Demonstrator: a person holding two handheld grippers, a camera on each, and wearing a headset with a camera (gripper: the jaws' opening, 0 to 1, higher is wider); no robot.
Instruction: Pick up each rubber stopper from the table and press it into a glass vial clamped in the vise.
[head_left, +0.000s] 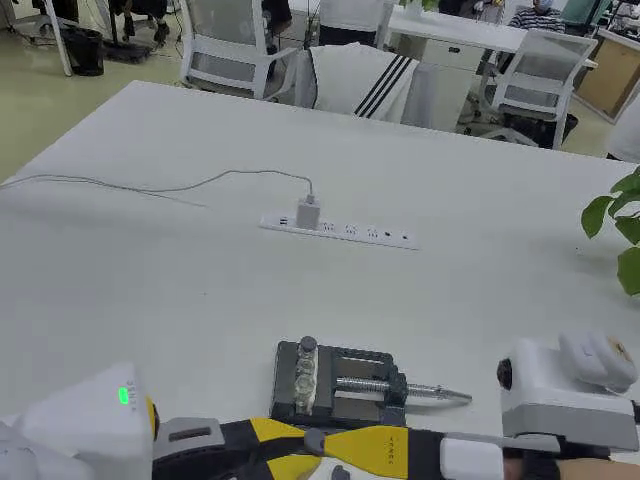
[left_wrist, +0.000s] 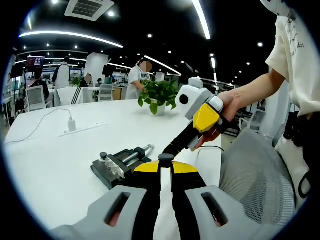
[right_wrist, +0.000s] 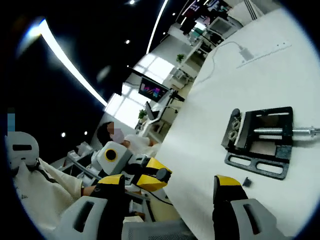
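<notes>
Where the vise (head_left: 388, 388) grips, clear vials (head_left: 304, 380) stand.

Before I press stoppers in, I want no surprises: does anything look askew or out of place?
Nothing stands out. The vise sits flat, its vials upright in a row. One small dark piece lies loose beside its base, probably a stopper.

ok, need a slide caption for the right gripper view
Right hand-held gripper, jaws apart, looks across the white table at the vise holding glass vials; left hand-held gripper pinches a rubber stopper.
</notes>
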